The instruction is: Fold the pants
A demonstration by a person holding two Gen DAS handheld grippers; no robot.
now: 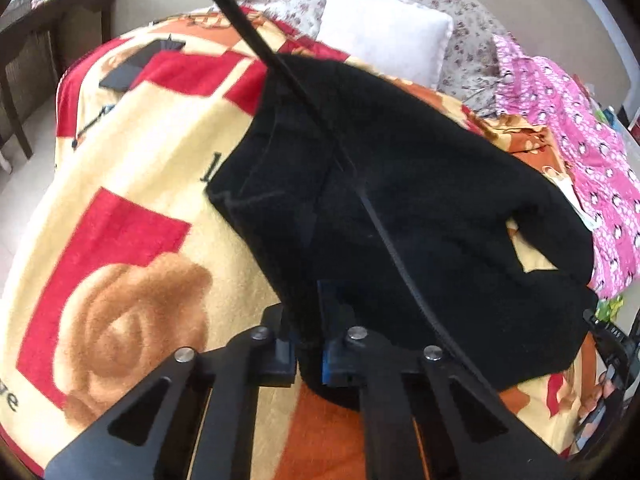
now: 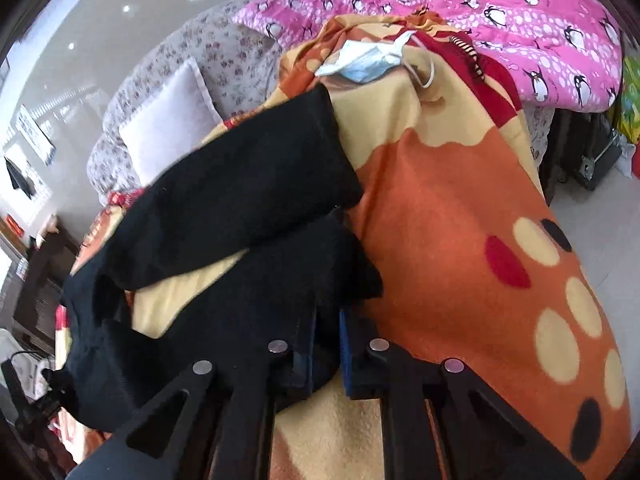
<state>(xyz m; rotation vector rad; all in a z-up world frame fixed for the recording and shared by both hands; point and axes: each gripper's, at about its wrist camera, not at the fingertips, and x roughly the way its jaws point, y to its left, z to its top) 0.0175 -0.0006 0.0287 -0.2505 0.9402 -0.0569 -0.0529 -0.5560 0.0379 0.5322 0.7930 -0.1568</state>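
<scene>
Pants (image 1: 420, 208), black, no label readable, spread on a printed blanket (image 1: 132, 184) with cut-off letters, left claw (image 1: 310, 354) pinching the waist edge, right claw (image 2: 326, 354) pinching a leg end

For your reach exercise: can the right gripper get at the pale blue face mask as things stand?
Probably not yet: the right gripper is shut on the black pants, though the blue face mask lies uncovered beyond them.
</scene>
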